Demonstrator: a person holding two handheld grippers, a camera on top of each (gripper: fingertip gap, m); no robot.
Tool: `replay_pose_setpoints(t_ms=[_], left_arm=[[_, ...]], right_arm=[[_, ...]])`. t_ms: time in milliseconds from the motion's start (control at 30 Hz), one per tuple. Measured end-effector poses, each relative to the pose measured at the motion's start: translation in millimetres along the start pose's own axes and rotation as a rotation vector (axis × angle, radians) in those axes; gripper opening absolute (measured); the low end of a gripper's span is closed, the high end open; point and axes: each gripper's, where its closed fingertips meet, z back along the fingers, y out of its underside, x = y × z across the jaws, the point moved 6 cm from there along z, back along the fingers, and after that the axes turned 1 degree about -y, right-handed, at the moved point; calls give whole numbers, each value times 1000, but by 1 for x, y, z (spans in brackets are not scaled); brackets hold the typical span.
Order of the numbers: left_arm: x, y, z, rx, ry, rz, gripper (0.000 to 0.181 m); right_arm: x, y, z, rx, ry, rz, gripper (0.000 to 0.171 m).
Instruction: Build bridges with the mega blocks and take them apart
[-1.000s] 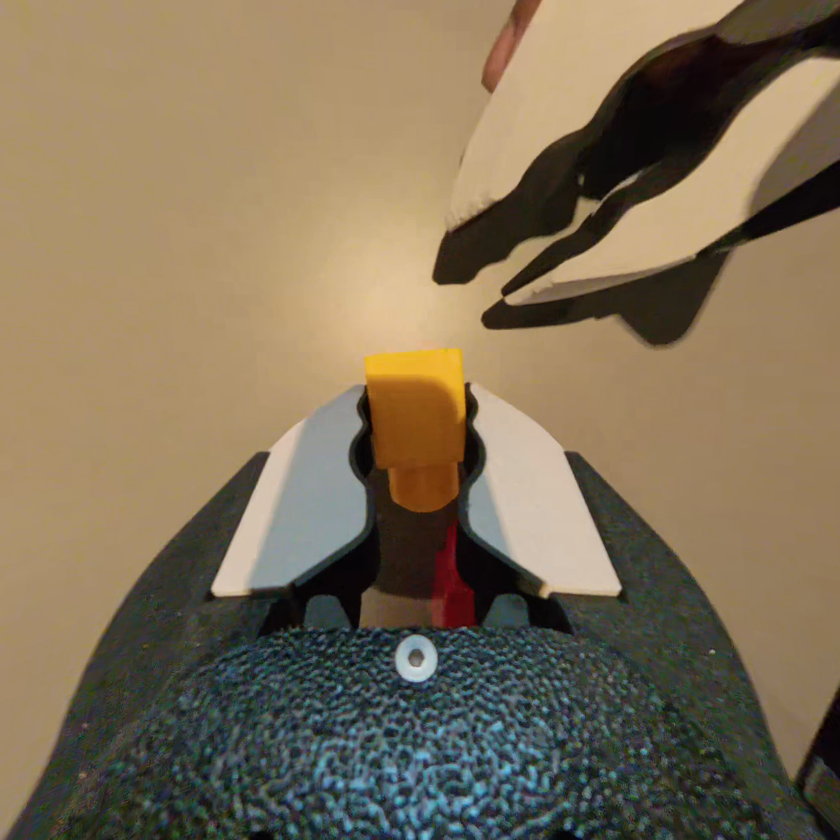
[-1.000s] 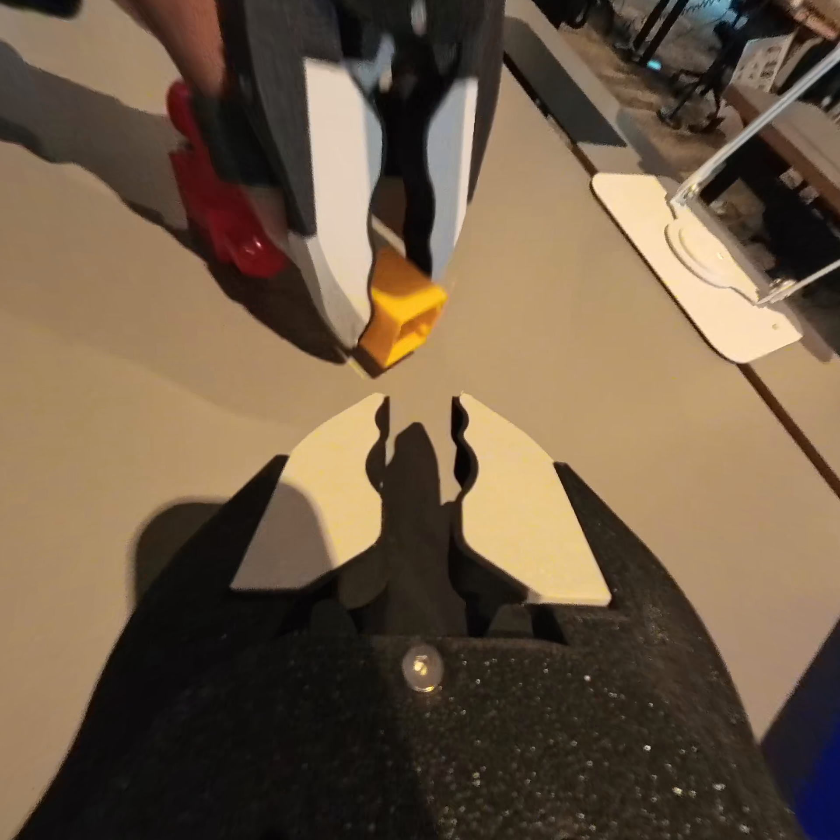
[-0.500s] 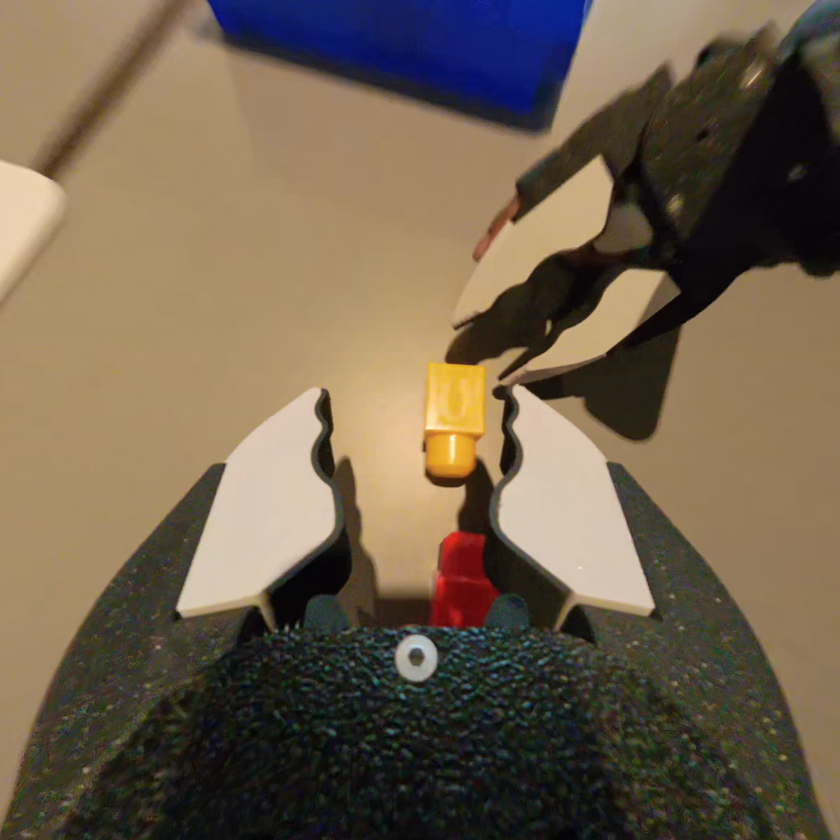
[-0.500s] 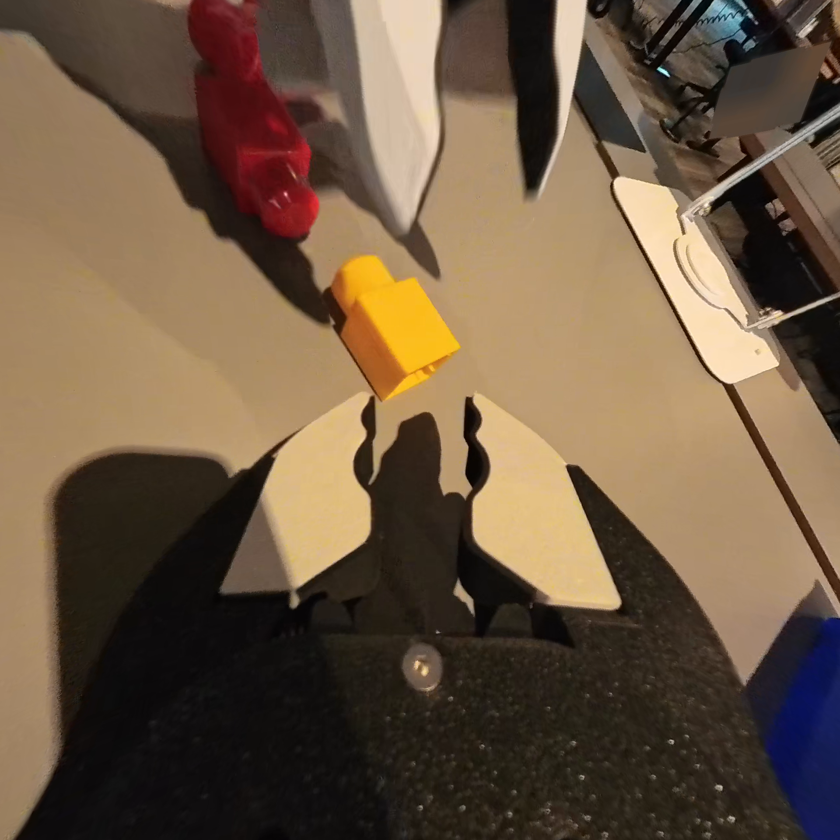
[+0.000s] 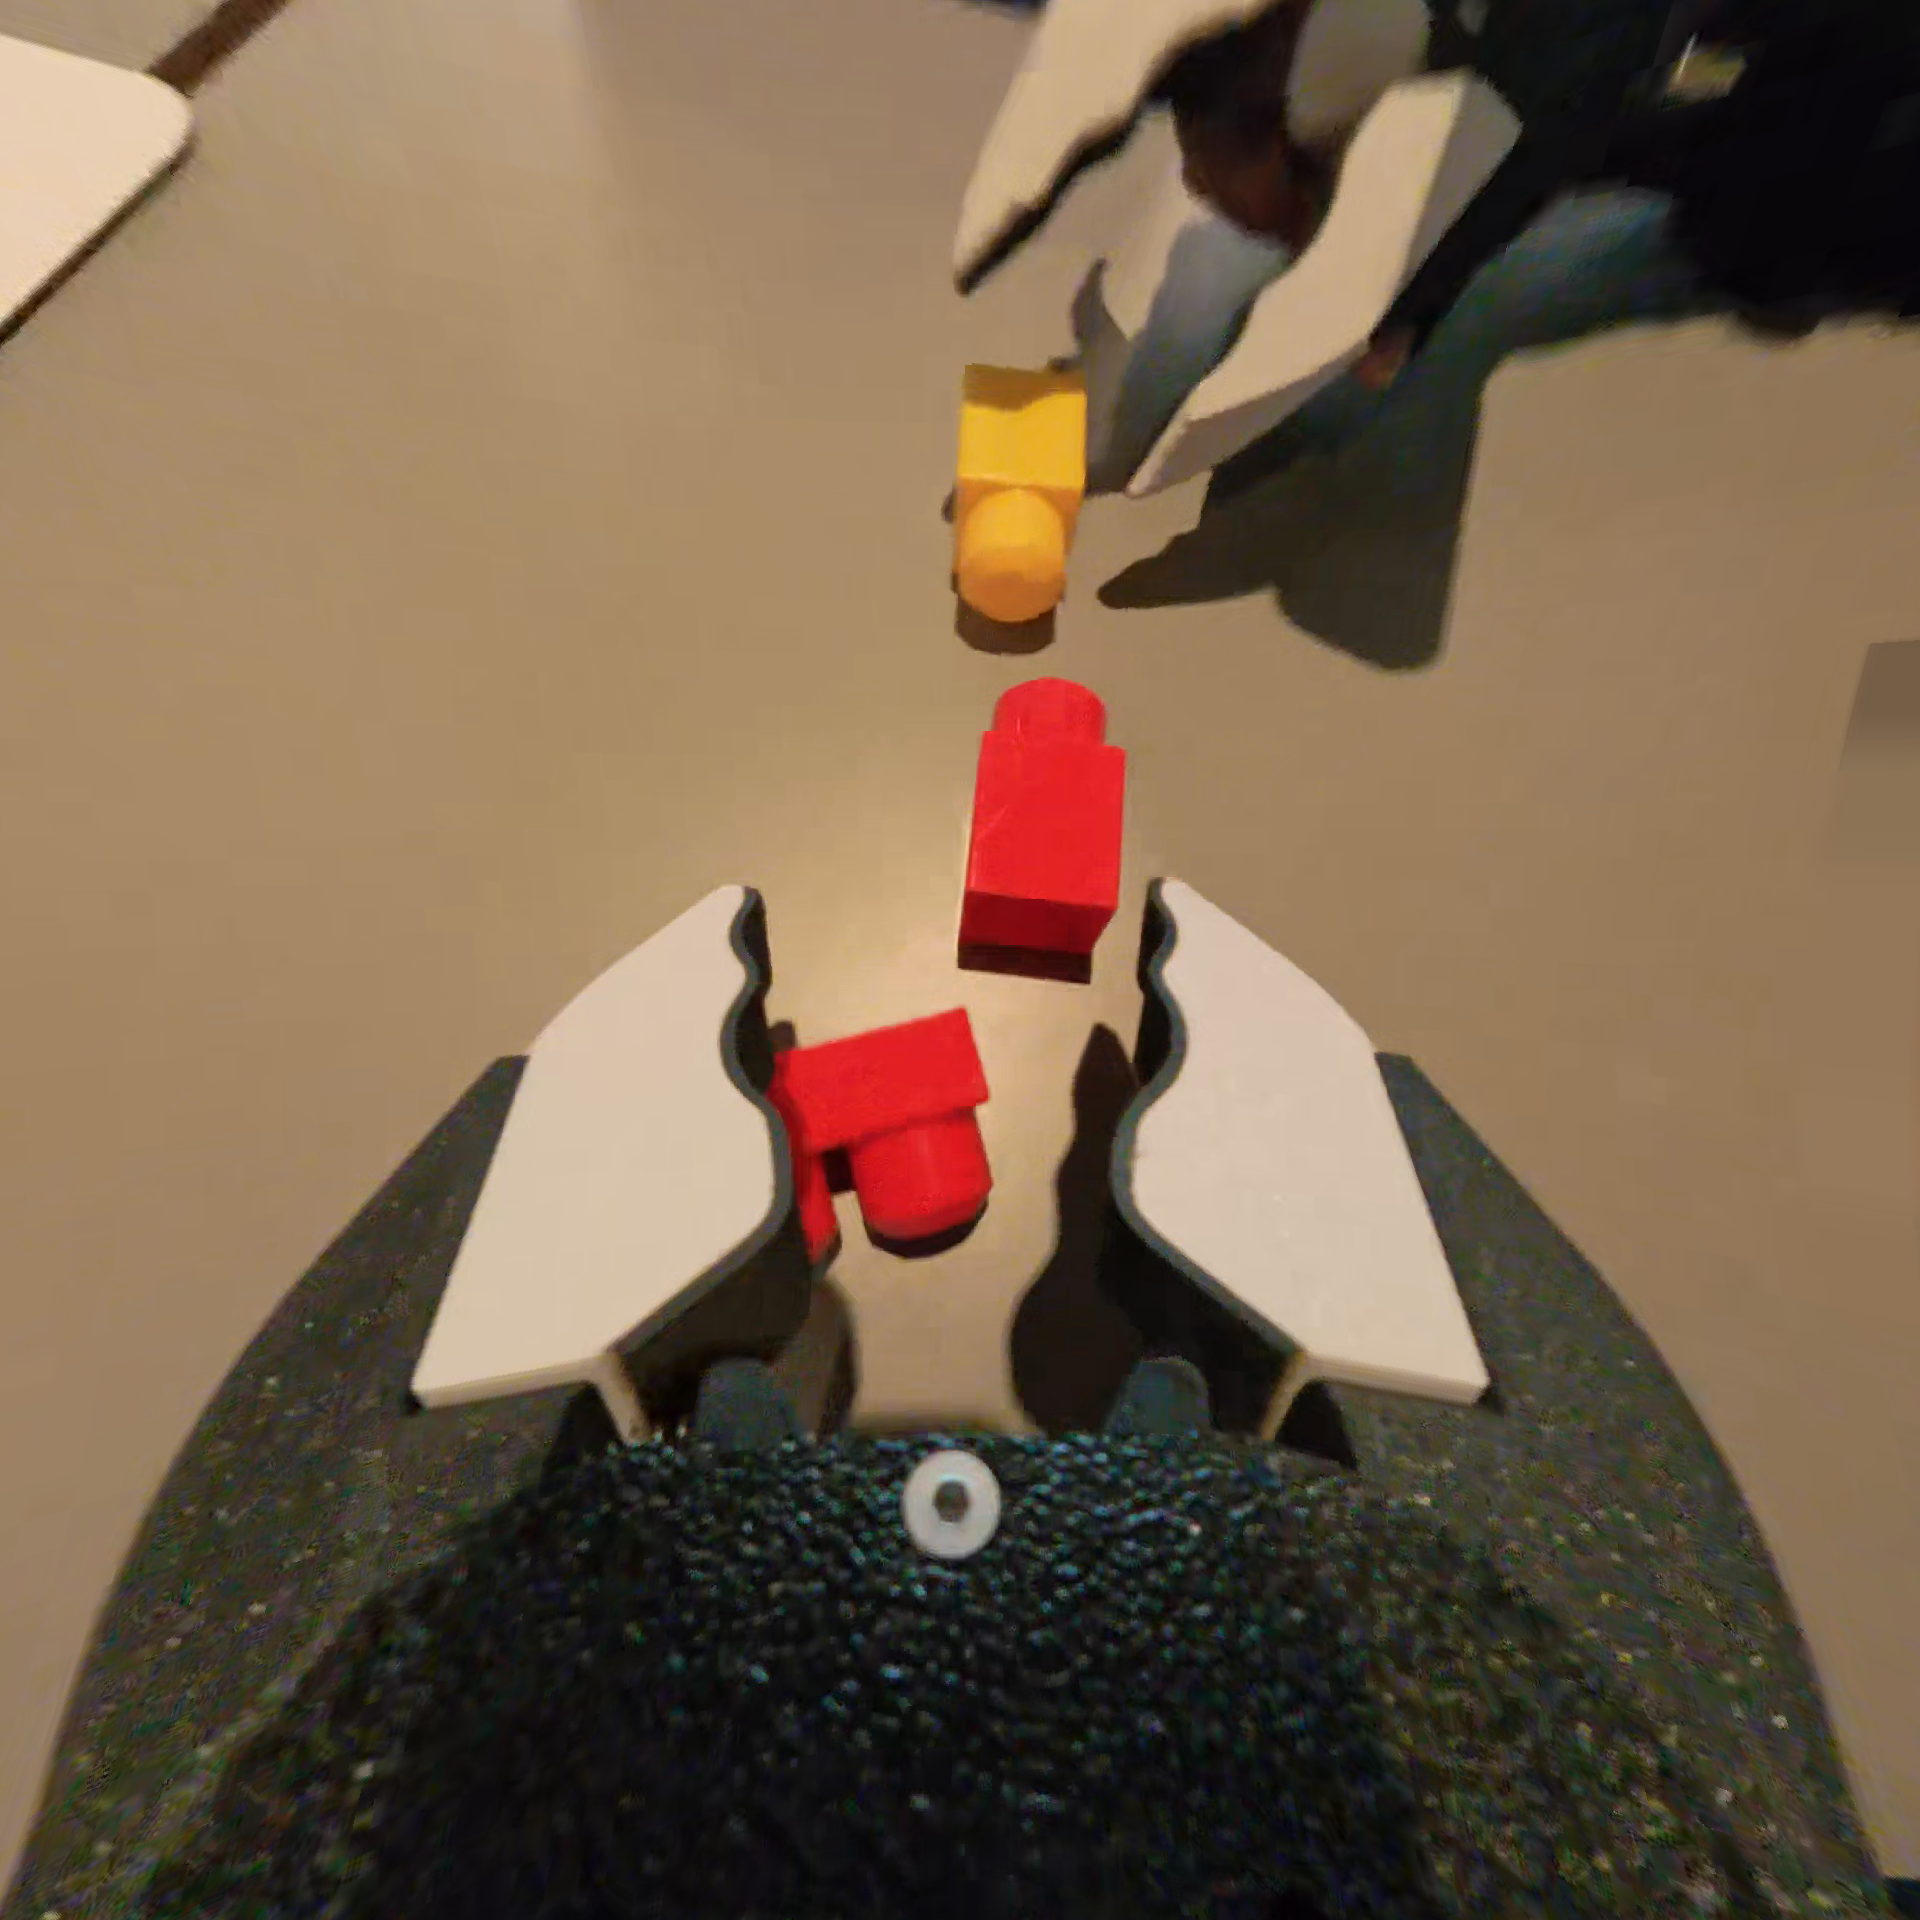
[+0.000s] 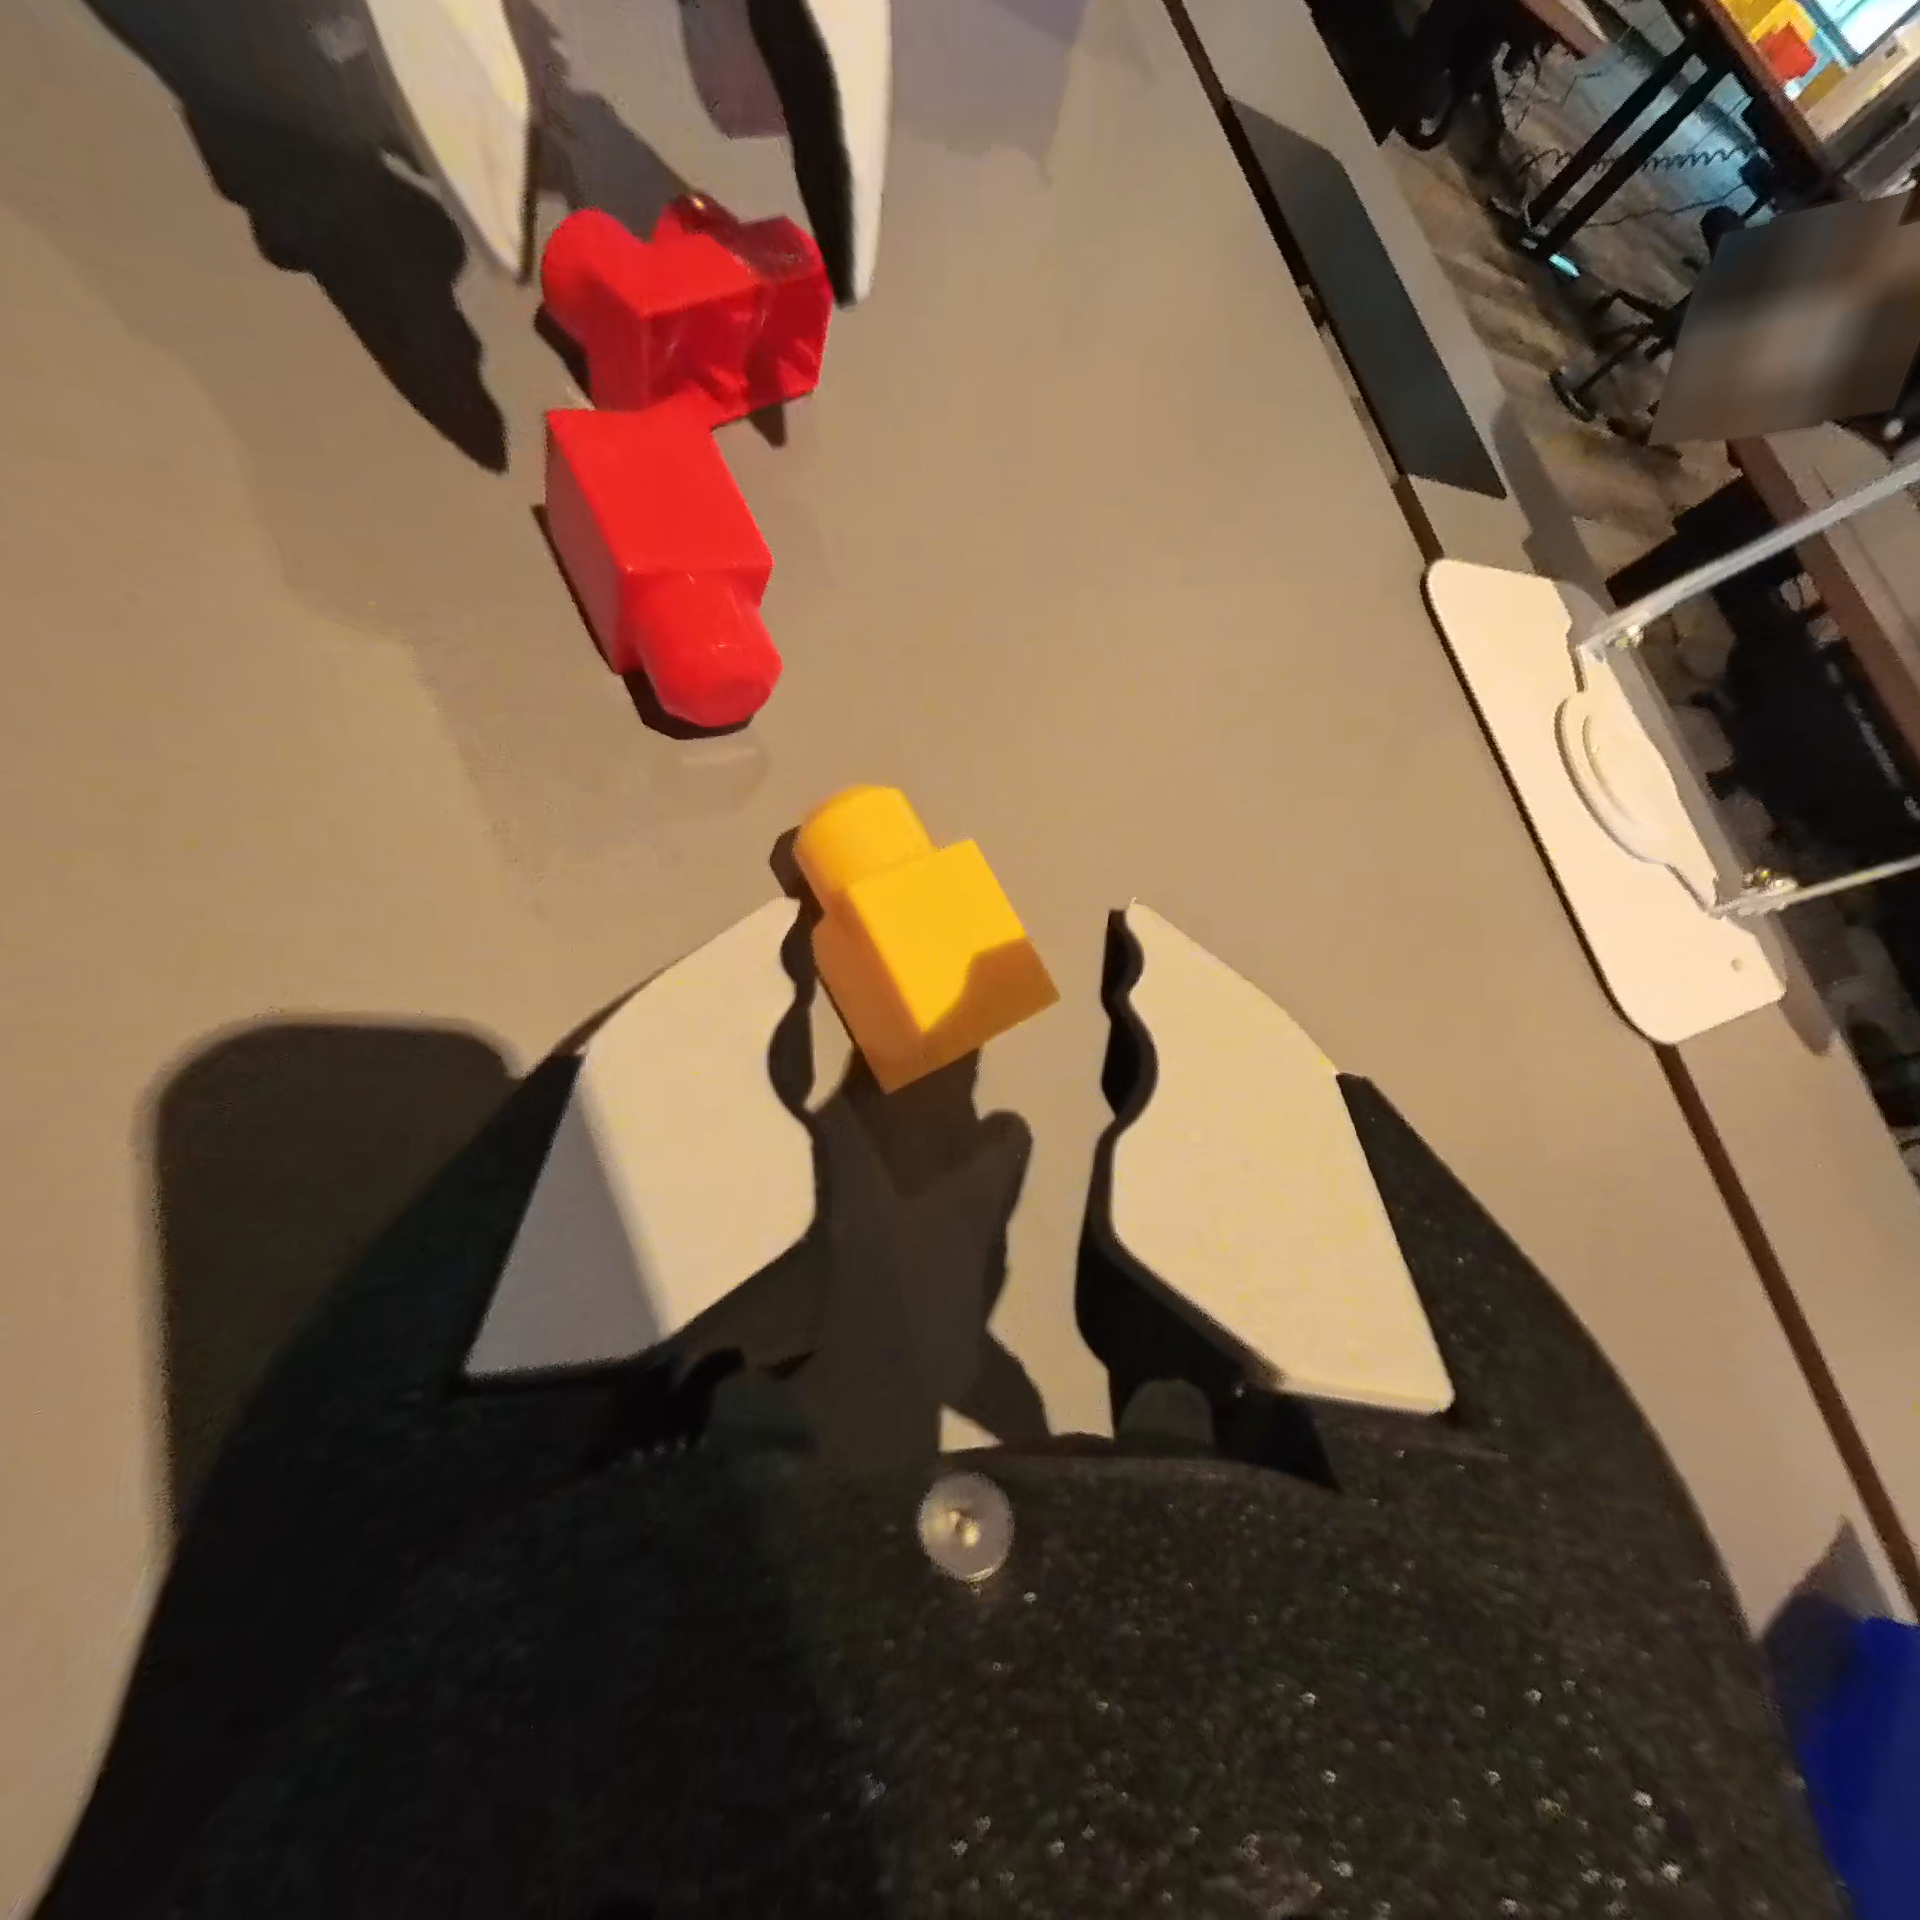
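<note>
A yellow block [image 5: 1018,488] lies on its side on the tan table, stud towards my left gripper; it also shows in the right wrist view [image 6: 920,951]. Two red blocks lie on their sides: one [image 5: 1044,826] just ahead of my left fingertips, the other [image 5: 894,1127] between my left fingers, against the left one. In the right wrist view they are the near red block [image 6: 660,566] and the far red block [image 6: 686,312]. My left gripper [image 5: 951,914] is open. My right gripper [image 6: 951,925] is open with the yellow block lying between its fingertips, untouched.
A white plate with a clear stand [image 6: 1600,790] sits at the table's right edge, and shows as a white corner in the left wrist view [image 5: 73,156]. A blue bin [image 6: 1860,1745] is at the lower right. Beyond the table edge [image 6: 1382,488] are desks and chairs. Tip to tip, the grippers are about 12 cm apart.
My left gripper opened, let go of the yellow block and drew back, so both red blocks now show. My right gripper opened wider and came around the yellow block.
</note>
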Motion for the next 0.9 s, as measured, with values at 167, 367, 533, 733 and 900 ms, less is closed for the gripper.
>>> replay_pose_setpoints(t_ms=[167, 367, 533, 733, 900], left_arm=[[-6, -25, -24, 444, 23, -237, 71], [-13, -28, -58, 703, 148, -212, 66], [-11, -24, -69, 646, 114, -170, 37], [3, -30, -71, 389, 71, -83, 36], [22, -56, -63, 11, 93, 145, 36]], right_arm=[[-8, -12, -9, 124, -130, 108, 56], [-8, -14, -22, 157, -219, 90, 52], [-2, -3, -28, 169, -217, 64, 38], [-3, -1, -29, 150, -143, -58, 39], [-23, -5, -14, -104, -126, -419, 39]])
